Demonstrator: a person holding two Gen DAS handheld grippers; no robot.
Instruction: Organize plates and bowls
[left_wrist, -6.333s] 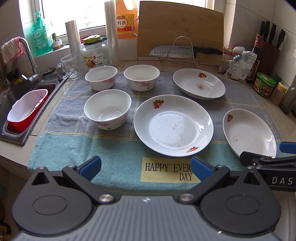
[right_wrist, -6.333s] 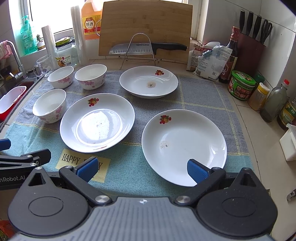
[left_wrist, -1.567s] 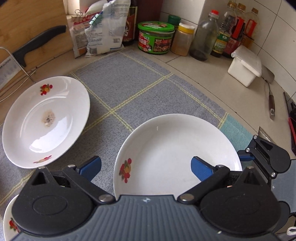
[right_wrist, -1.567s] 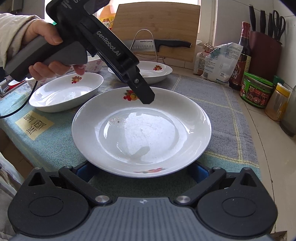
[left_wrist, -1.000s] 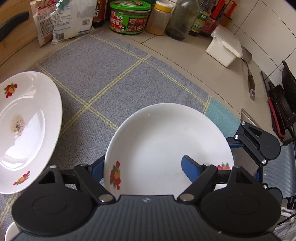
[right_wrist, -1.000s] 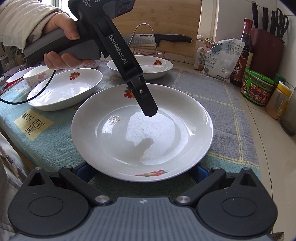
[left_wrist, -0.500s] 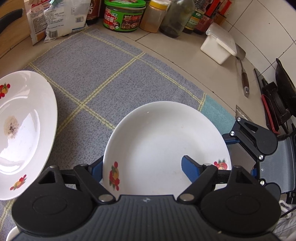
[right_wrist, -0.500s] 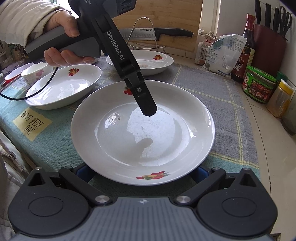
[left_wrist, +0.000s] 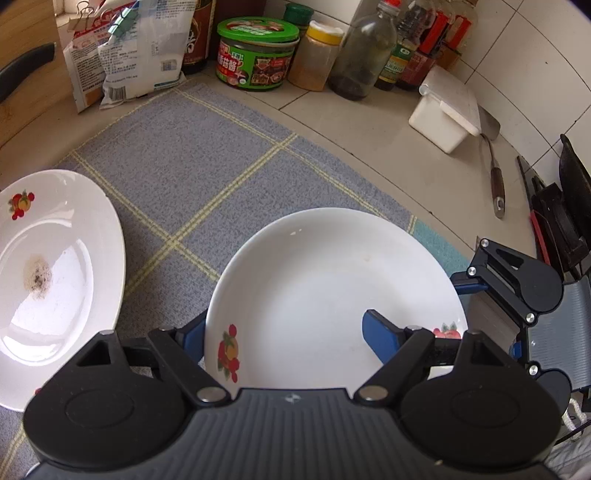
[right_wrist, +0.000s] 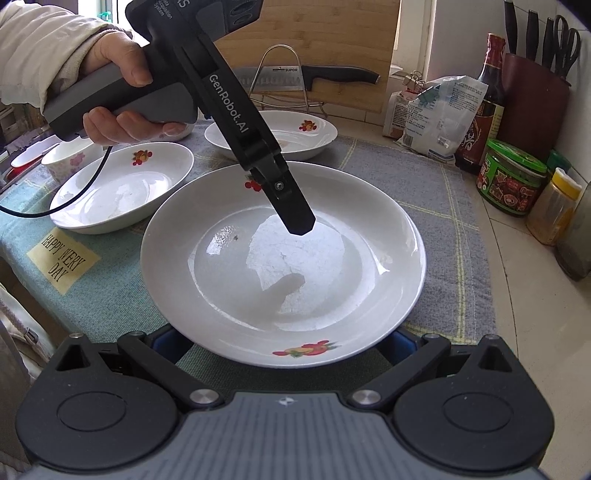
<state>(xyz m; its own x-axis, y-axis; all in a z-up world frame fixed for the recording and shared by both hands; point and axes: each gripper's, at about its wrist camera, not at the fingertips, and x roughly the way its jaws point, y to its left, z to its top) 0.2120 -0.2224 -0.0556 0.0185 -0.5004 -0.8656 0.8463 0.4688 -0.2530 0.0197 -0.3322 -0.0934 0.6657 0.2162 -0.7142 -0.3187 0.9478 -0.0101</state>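
Observation:
A white plate with fruit motifs (left_wrist: 314, 288) lies on the blue-grey mat (left_wrist: 184, 166) near its right end. My left gripper (left_wrist: 284, 328) is open astride the plate's far-left rim, one blue pad outside the rim and the other above the inside. In the right wrist view, one left finger (right_wrist: 291, 206) hangs over the plate (right_wrist: 332, 295) without touching it. My right gripper (right_wrist: 284, 341) is open, and both pads are tucked beneath the near rim. I cannot tell whether the plate rests on them.
A stained plate (left_wrist: 55, 277) lies to the left, a third plate (right_wrist: 122, 184) and a bowl (right_wrist: 62, 158) further left. Jars, bottles and a bag (left_wrist: 129, 55) line the wall. A white box (left_wrist: 443, 110) and spatula (left_wrist: 493, 173) sit right of the mat.
Both grippers left the mat's front edge and came to the right-hand plate. The left jaws narrowed a little astride its rim. Over the last second nothing visibly moved.

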